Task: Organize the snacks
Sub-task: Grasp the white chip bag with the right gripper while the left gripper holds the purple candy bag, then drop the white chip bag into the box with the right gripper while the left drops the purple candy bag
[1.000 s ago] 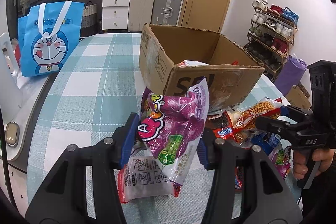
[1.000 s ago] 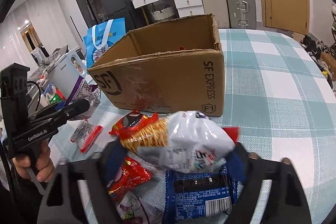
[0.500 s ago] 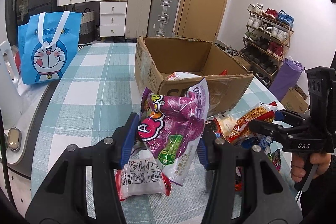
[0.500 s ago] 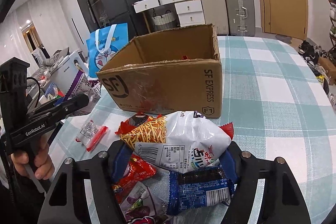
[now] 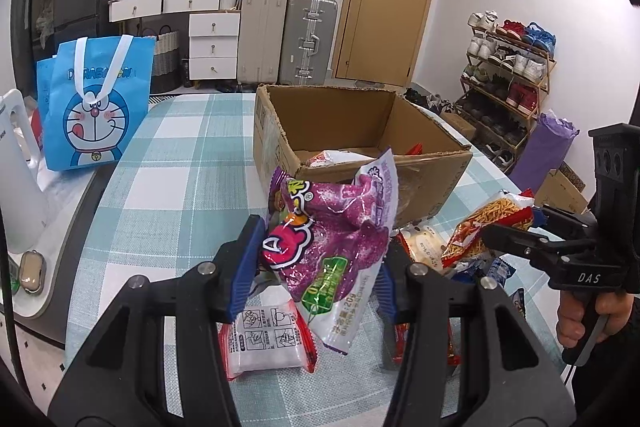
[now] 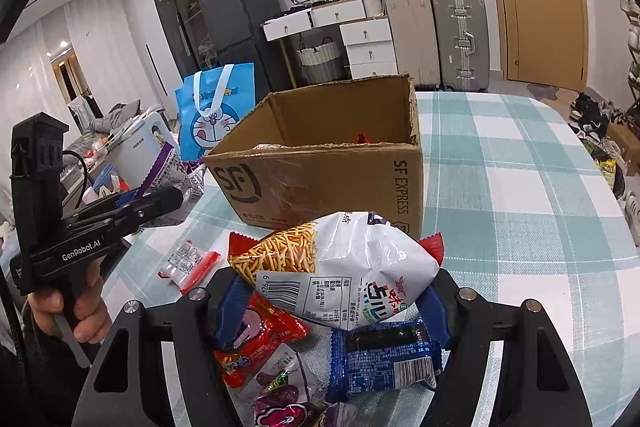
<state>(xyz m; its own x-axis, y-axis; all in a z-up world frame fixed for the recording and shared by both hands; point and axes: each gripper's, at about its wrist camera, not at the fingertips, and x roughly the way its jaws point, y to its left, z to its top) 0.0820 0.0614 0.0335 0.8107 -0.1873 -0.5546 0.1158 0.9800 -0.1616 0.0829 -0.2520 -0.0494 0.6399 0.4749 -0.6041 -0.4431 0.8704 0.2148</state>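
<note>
Both packets have come up off the checked tablecloth [image 5: 172, 163] since a second ago, and we now see further into the cardboard box [image 5: 360, 131], where before its near wall hid more of the inside; a few packets already lie in it. Our left gripper [image 5: 316, 263] is clamped on the purple snack bag [image 5: 336, 227], its blue pads pressed into both crumpled sides, and we hold the bag clear of the table, just in front of the box's near corner. Under it on the cloth lies a small white and red sachet [image 5: 264, 335].

Our right gripper [image 6: 332, 291] has just been closing, and in the right wrist view its pads pinch the white bag of potato sticks [image 6: 344, 267] at both ends, so that bag too hangs above the table, close before the box wall marked SF EXPRESS. Below it, loose on the cloth, we see a blue packet [image 6: 384, 359], a red packet [image 6: 260, 343] and another purple packet [image 6: 288, 403] at the bottom edge.

Beyond the box to the left stands a blue cartoon tote bag [image 5: 96, 103], well apart from the snacks. Each view shows the other gripper with a hand [image 5: 584, 319] on its trigger
</note>
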